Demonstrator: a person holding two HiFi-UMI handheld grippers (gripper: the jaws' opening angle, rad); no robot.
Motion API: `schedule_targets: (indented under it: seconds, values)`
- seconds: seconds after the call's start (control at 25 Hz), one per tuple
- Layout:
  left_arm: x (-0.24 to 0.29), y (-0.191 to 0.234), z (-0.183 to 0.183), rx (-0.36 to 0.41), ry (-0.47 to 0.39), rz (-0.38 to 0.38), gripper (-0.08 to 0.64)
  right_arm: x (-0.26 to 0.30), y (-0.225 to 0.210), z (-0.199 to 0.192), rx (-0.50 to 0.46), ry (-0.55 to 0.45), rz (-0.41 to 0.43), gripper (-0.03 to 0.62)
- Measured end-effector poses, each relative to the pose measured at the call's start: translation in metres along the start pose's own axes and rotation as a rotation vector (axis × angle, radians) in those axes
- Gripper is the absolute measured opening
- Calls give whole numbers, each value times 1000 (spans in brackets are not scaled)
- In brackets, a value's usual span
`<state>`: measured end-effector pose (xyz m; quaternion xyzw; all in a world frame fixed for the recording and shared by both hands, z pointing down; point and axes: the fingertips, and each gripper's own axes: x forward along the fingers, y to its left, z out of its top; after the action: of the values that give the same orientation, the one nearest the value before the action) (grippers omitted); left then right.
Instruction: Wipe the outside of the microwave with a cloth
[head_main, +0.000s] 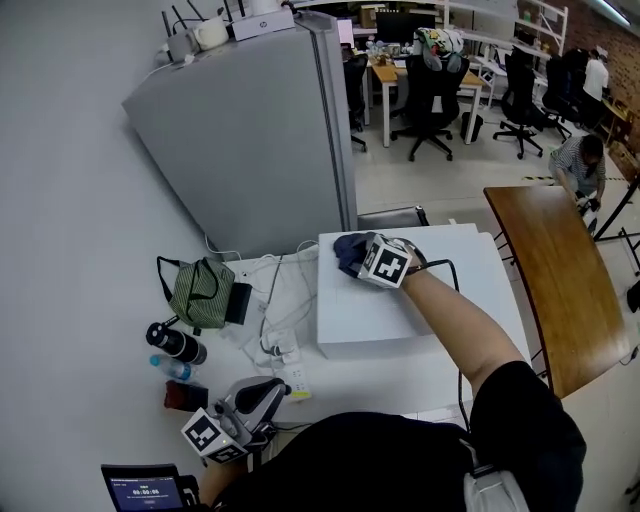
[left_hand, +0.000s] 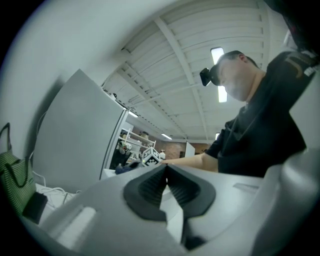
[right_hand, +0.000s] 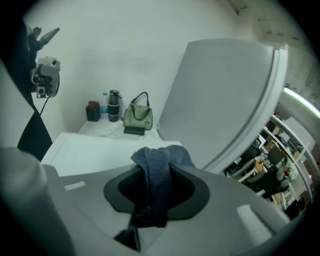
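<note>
The right gripper (right_hand: 155, 172) has its fingers squeezed shut on the cloth (right_hand: 165, 155). The microwave (head_main: 380, 325) top is right under them. The left gripper (left_hand: 166, 175) is closed, with nothing between its fingers.

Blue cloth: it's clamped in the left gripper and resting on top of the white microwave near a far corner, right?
No. The cloth is clamped in the right gripper, as the right gripper view shows; the left gripper is shut on nothing. The rest holds: it rests on top of the white microwave near a far corner.
</note>
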<state>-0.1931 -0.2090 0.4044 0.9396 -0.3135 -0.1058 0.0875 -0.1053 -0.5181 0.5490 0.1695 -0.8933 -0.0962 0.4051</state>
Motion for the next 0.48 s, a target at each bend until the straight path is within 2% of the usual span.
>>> schedule_targets:
  seconds: [0.08, 0.28, 0.36, 0.4, 0.48]
  values:
    - [23, -10, 3, 0, -12, -31, 5, -47, -23, -69, 77, 44, -42, 97]
    - [65, -31, -4, -12, -25, -96, 5, -180, -80, -244, 300, 127, -252, 97]
    - [73, -35, -6, -16, -29, -107, 5, -200, -87, -270, 339, 153, -288, 97]
    - [74, -36, -7, -17, -29, -111, 5, -201, -88, -266, 328, 166, -300, 97]
    - [70, -38, -7, -16, -31, -112, 5, -186, -80, -228, 260, 152, -295, 97]
